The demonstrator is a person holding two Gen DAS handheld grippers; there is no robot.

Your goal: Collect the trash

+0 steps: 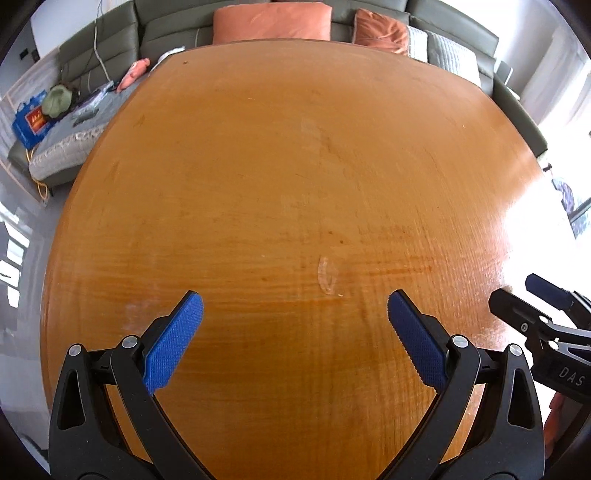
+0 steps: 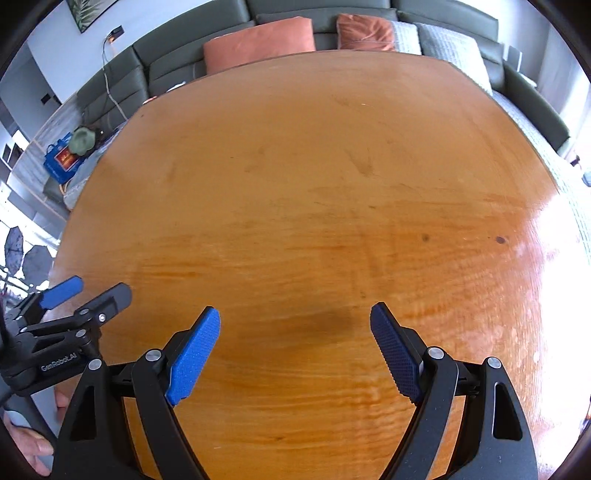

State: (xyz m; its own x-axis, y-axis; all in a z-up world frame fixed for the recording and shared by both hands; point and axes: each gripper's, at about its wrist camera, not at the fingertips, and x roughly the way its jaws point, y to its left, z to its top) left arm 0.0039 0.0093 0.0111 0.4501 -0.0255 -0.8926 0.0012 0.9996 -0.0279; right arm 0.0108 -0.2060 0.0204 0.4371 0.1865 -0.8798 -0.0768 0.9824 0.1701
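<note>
My left gripper (image 1: 294,304) is open and empty, held above the near part of a round wooden table (image 1: 258,166). My right gripper (image 2: 295,317) is open and empty too, over the same table (image 2: 314,166). The right gripper also shows at the right edge of the left wrist view (image 1: 517,295), and the left gripper shows at the left edge of the right wrist view (image 2: 98,288). No trash item shows on the table in either view. A faint curved mark (image 1: 327,275) on the wood lies just ahead of the left gripper.
A grey-green sofa (image 1: 110,48) with orange cushions (image 1: 271,22) and grey pillows (image 1: 450,55) curves behind the table. A blue bag (image 1: 29,122), a green cap (image 1: 57,98) and small items lie on its left part. Bright window glare covers the table's right side (image 1: 535,221).
</note>
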